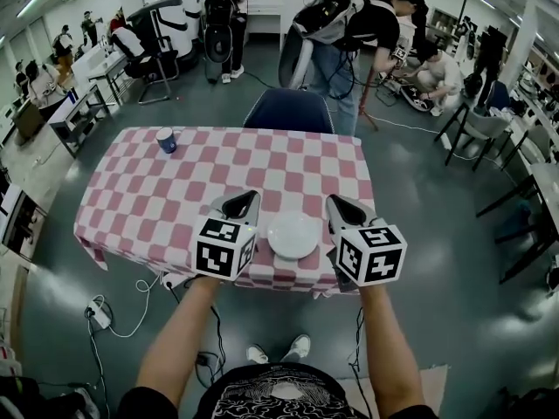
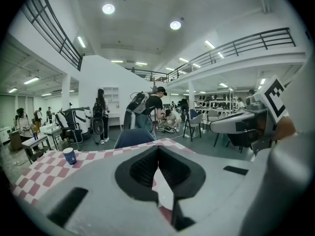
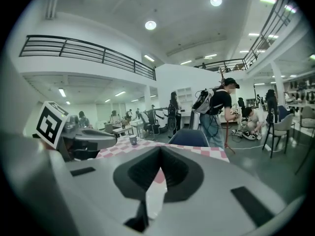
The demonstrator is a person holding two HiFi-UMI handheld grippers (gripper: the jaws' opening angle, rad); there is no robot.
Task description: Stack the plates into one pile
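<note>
Plates (image 1: 293, 234): white, seem one pile, surface (image 1: 148, 208) near edge, middle | likely stiff, slick, chippable; take by rim | cup (image 1: 166, 140) far-left corner, well apart | left gripper (image 1: 248, 201) jaws closed, empty, beside pile | right gripper (image 1: 337, 202) same | chair (image 1: 288, 110) past far edge, nothing blocks

right hand-held gripper (image 3: 160, 150): jaws together | beyond: checkered table (image 3: 212, 151); cup (image 3: 133, 139) on it
</note>
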